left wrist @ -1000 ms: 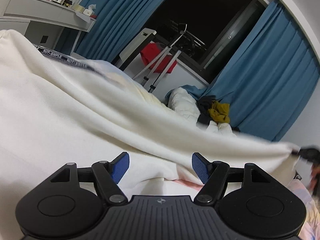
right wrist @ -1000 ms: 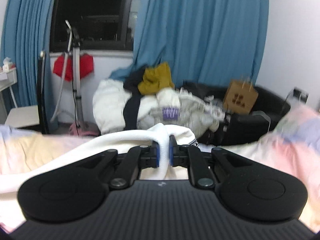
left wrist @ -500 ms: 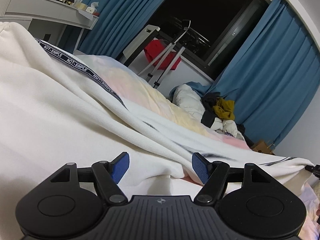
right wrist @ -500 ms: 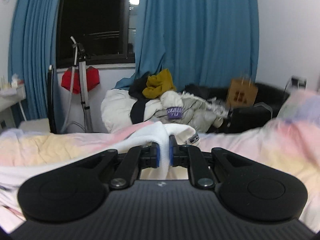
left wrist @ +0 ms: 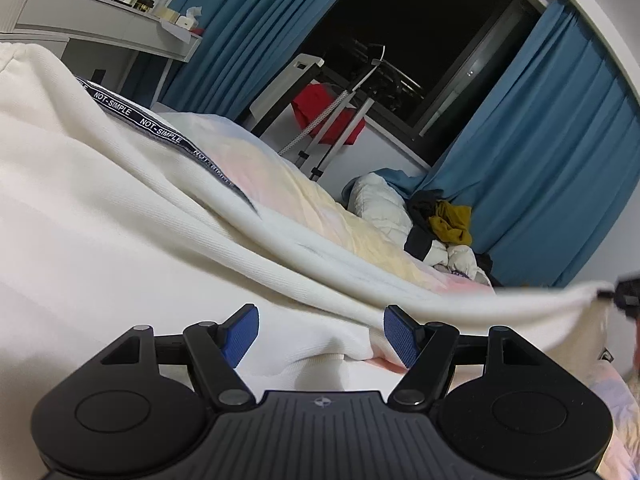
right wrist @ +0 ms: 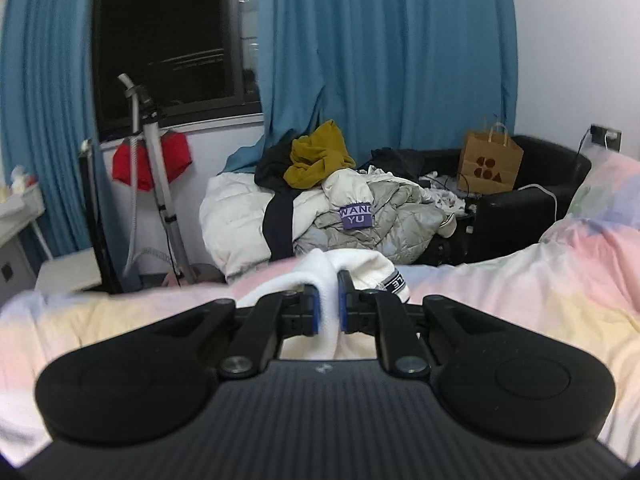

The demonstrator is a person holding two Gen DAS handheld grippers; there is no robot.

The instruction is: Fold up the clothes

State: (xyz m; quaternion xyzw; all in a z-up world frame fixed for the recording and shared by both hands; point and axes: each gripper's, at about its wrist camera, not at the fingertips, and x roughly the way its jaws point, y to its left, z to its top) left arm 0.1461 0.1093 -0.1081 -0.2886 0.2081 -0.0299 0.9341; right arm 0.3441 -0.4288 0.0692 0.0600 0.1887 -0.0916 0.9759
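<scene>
A cream-white garment (left wrist: 120,216) with a black "NOT-SIMPLE" printed band (left wrist: 156,130) lies spread over the pastel bedspread (left wrist: 320,208). My left gripper (left wrist: 320,334) is open and empty, low over the garment's near fold. My right gripper (right wrist: 329,308) is shut on a bunched edge of the same garment (right wrist: 360,270) and holds it just above the bed. That gripper also shows at the right edge of the left wrist view (left wrist: 626,294), pulling the cloth taut.
A pile of clothes and jackets (right wrist: 320,208) lies beyond the bed's end, with a brown paper bag (right wrist: 490,162) on a black sofa. A stand with a red bag (right wrist: 152,160) is by the window. A white desk (left wrist: 100,28) stands at the left.
The right gripper has moved with the garment's edge, and that edge is now lifted and stretched taut at the right. The left gripper stays open over the fold.
</scene>
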